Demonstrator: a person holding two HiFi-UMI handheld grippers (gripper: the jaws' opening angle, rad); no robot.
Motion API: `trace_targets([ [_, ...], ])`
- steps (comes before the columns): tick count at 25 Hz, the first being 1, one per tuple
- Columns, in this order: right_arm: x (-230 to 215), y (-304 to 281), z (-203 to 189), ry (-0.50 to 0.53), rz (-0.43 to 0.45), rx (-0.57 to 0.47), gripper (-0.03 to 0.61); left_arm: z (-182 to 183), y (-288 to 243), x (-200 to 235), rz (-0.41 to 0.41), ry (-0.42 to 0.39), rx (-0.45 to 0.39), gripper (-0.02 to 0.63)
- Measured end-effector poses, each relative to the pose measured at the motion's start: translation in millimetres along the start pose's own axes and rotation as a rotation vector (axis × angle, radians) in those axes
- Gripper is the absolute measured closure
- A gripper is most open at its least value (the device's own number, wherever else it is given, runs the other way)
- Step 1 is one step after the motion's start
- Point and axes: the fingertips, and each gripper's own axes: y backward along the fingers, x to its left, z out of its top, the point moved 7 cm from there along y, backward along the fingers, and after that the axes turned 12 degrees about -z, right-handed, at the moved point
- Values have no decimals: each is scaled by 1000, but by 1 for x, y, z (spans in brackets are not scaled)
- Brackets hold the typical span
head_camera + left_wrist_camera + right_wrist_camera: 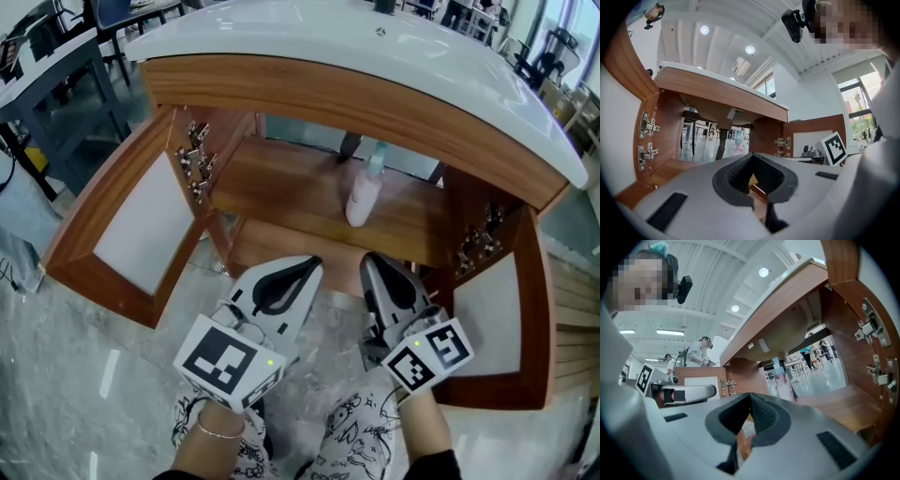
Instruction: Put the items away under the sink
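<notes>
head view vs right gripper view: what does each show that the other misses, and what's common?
Head view only: the top face of the white sink counter and the person's patterned trousers.
Right gripper view only: round ceiling lights and a person standing in the background.
Both: the pink bottle with a teal cap upright on the wooden cabinet shelf, the left gripper, and the right side's metal hinges.

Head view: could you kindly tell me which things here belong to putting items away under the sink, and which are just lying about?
For the job:
- bottle standing on the cabinet shelf
- open left door and right door
- left gripper and right gripper, both shut, empty

Just about:
- desk at upper left
- dark object on the countertop
</notes>
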Motion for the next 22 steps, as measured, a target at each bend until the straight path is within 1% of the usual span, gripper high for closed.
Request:
trace_targets([
  [5,3,-5,1,7,16,5,571,2,-1,3,-3,38,-15,606],
  [10,10,-13,9,83,18,-6,571,1,-1,10,0,69,-21,606],
  [12,10,-15,11,96,15,-7,571,0,-1,13,2,74,-23,606],
  [18,8,-21,8,88,6,-7,571,-5,-6,19,-26,57,-37,606],
  [20,7,-21,8,87,5,-9,571,-5,-10,16,-44,27,-29,606],
  [22,6,-21,7,83,1,-11,571,-5,-12,15,-46,-12,-15,606],
])
